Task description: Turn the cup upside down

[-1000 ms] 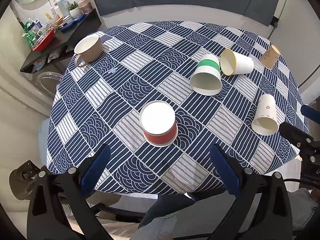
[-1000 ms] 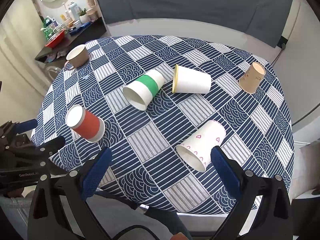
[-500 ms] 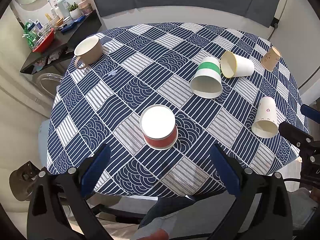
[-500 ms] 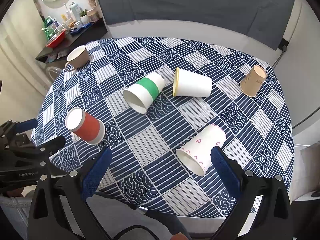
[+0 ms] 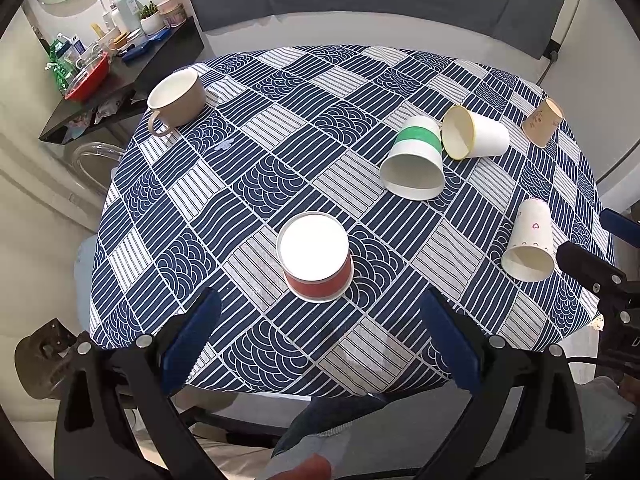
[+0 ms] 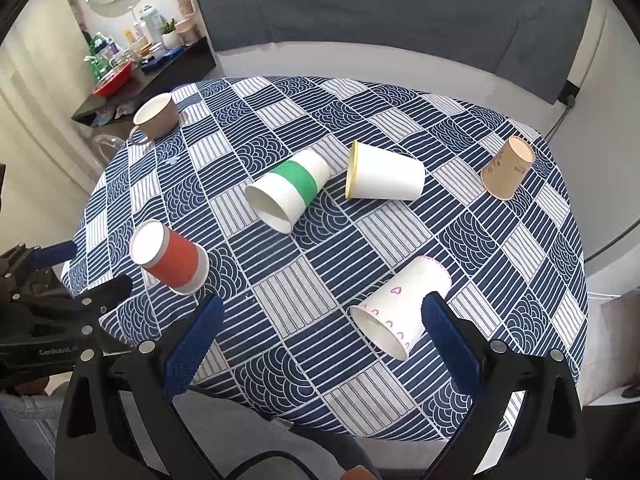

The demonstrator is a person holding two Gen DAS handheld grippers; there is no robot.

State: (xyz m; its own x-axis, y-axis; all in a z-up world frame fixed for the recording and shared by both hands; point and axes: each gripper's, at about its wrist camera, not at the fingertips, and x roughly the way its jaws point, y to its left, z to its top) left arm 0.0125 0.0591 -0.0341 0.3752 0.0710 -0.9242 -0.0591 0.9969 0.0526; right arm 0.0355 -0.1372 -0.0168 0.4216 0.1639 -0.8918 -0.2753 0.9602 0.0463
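Observation:
A red paper cup [image 5: 316,258] stands upside down near the table's front edge, also in the right wrist view [image 6: 170,258]. A white cup with pink hearts [image 6: 400,308] lies on its side, mouth toward me; it shows in the left wrist view [image 5: 530,246]. A green-banded cup [image 6: 290,190] and a yellow-rimmed white cup [image 6: 386,178] lie on their sides mid-table. A brown paper cup [image 6: 508,168] stands upside down at the far right. My left gripper [image 5: 318,342] is open above the front edge, just short of the red cup. My right gripper [image 6: 320,338] is open, just short of the heart cup.
A beige ceramic mug [image 5: 176,98] stands upright at the table's far left corner. The round table wears a blue patterned cloth [image 6: 360,248]. A black shelf [image 5: 120,76] with bottles and a red bowl stands beyond the left side. A grey sofa lies behind.
Both grippers have drifted slightly forward and down toward the table; the cups appear a little lower in each view. No cup has moved.

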